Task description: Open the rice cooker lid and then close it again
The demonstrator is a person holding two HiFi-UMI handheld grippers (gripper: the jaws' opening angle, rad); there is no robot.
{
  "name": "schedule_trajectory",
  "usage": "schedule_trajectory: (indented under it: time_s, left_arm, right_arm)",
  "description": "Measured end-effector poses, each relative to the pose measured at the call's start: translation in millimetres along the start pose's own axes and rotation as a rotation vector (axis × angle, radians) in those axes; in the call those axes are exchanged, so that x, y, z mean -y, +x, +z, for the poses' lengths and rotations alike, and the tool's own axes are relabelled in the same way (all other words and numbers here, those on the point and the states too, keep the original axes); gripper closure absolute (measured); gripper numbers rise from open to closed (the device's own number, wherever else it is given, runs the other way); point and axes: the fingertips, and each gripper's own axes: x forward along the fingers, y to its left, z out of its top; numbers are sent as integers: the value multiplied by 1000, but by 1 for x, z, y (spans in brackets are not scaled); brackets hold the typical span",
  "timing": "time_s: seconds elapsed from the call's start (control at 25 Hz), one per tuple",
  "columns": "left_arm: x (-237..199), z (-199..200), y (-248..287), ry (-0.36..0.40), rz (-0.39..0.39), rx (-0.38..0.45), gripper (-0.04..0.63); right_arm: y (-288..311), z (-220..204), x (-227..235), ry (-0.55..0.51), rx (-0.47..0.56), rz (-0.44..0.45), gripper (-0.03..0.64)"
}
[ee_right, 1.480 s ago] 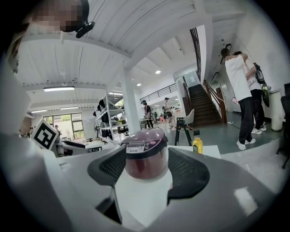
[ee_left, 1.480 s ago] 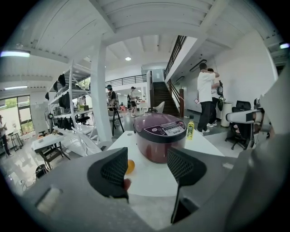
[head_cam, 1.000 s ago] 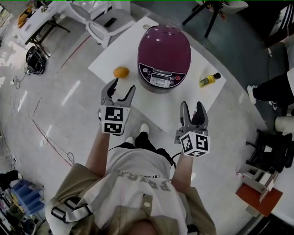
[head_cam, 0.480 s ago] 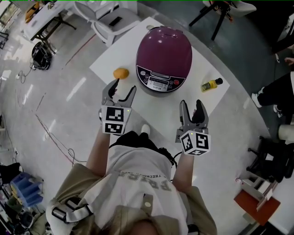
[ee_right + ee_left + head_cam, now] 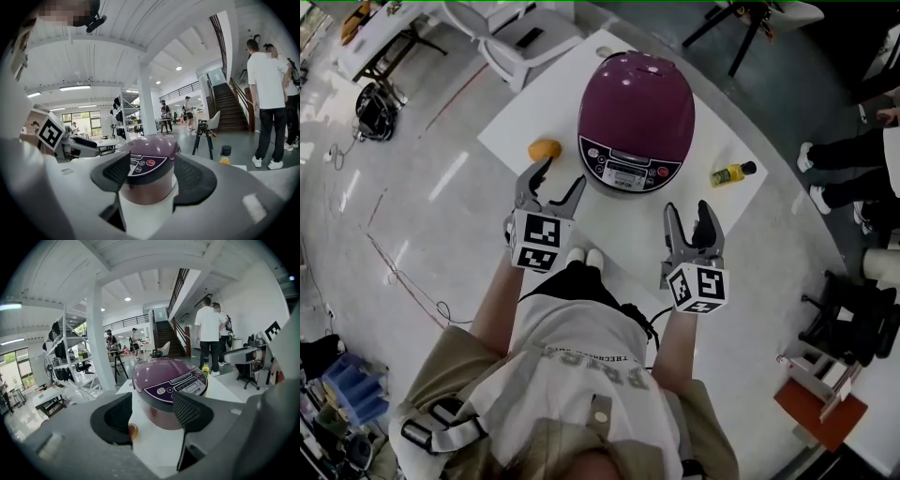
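Observation:
A purple rice cooker point(image 5: 635, 111) stands on the white table point(image 5: 534, 112) with its lid down and its control panel point(image 5: 628, 169) facing me. It also fills the middle of the left gripper view point(image 5: 164, 380) and the right gripper view point(image 5: 147, 176). My left gripper point(image 5: 551, 183) hovers over the table's near edge, left of the cooker, open with nothing between its jaws. My right gripper point(image 5: 689, 217) hangs in front of the cooker to the right, open and empty too. Neither touches the cooker.
An orange fruit point(image 5: 545, 149) lies left of the cooker, close to the left gripper. A small yellow bottle with a black cap point(image 5: 731, 172) lies at the right. White chairs point(image 5: 525, 37) stand behind the table. People stand at the right point(image 5: 208, 338).
Both grippers have drifted a little toward the cooker and slightly down. Their jaws keep the same gap. The cooker's lid has not moved.

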Motion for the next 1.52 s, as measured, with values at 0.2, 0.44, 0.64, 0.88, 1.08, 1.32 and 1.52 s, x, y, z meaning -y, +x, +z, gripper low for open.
schedule_trajectory:
  time_s: [0.2, 0.44, 0.64, 0.88, 1.08, 1.32, 1.52]
  left_arm:
    - [9, -3, 10, 82, -60, -18, 313]
    - [21, 1, 19, 186, -130, -22, 313]
    - [33, 9, 26, 299, -202, -18, 309]
    - [54, 12, 31, 530, -306, -44, 286]
    - [68, 6, 36, 718, -349, -71, 278]
    - [83, 5, 47, 855, -398, -96, 260]
    - [96, -2, 53, 916, -444, -122, 256]
  right_arm:
    - [11, 0, -9, -57, -27, 55, 345]
    - [23, 8, -21, -121, -58, 135, 345]
    - [35, 6, -31, -221, -104, 205, 345]
    - [46, -4, -50, -368, -197, 335, 339]
    - [55, -17, -65, -478, -281, 422, 322]
    - [66, -32, -82, -615, -400, 515, 297]
    - [69, -51, -89, -717, -504, 576, 278]
